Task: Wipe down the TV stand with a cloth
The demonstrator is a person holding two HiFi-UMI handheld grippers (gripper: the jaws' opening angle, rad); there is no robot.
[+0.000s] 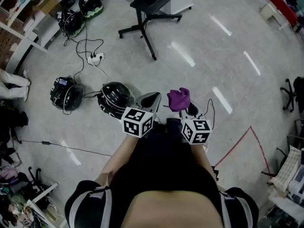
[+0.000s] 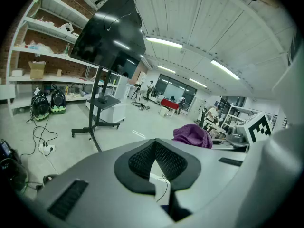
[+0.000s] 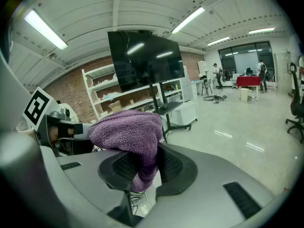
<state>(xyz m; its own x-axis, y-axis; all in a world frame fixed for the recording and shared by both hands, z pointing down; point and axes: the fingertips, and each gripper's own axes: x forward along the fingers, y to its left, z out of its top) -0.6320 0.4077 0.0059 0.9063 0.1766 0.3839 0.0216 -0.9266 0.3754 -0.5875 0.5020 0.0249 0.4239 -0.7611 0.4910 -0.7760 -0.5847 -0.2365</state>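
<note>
R gripper [image 3: 146, 164] pinches the purple cloth [image 3: 129, 131] tight, and the cloth puffs up above the jaws. L gripper [image 2: 155, 159] is pressed together w/ nothing in it. Both sit side by side, close to the person. The TV stand [image 1: 148, 14] is well apart, across the floor, so no wiping yet. Best plan, I think: walk up close, hold the pinch firm, press the fluffy part flat on the stand & rub side to side.

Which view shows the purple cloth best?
The right gripper view: the purple cloth sits large, pinched between the right gripper's jaws. The head view shows a small bunch; the left gripper view, a partial lump.
</note>
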